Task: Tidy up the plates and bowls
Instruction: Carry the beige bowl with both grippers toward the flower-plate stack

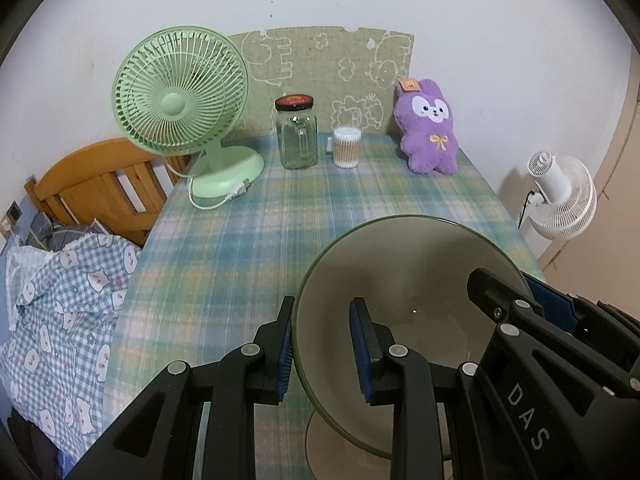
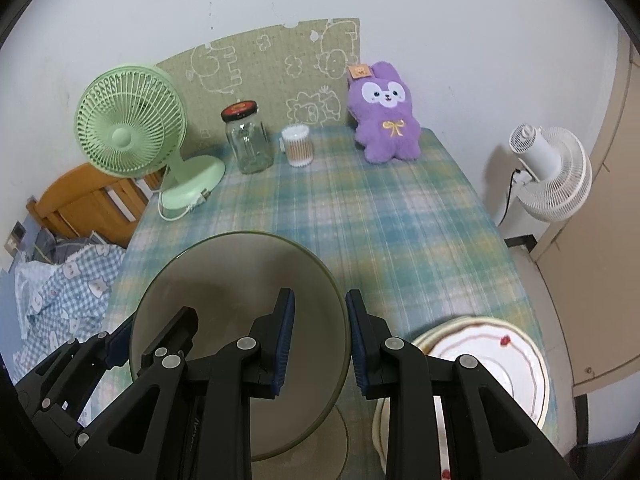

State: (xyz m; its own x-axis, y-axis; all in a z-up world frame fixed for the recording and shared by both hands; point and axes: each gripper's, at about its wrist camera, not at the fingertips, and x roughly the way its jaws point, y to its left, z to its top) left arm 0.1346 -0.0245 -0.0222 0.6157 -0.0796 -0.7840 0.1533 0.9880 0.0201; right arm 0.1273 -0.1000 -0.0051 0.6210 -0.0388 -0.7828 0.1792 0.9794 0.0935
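Left tool and right tool each clamp opposite rims of green-edged bowl, held above plaid-clothed bench. Bed left; green fan, jar, purple plush along wall; plates right.

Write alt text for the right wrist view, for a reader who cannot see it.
Two black grippers, the right gripper and the left gripper, clamp opposite rims of a wide grey-green ceramic bowl above a blue-green plaid tablecloth. A stack of white plates with red trim lies to its right. At the far edge stand a green desk fan, a glass jar and a purple plush rabbit.
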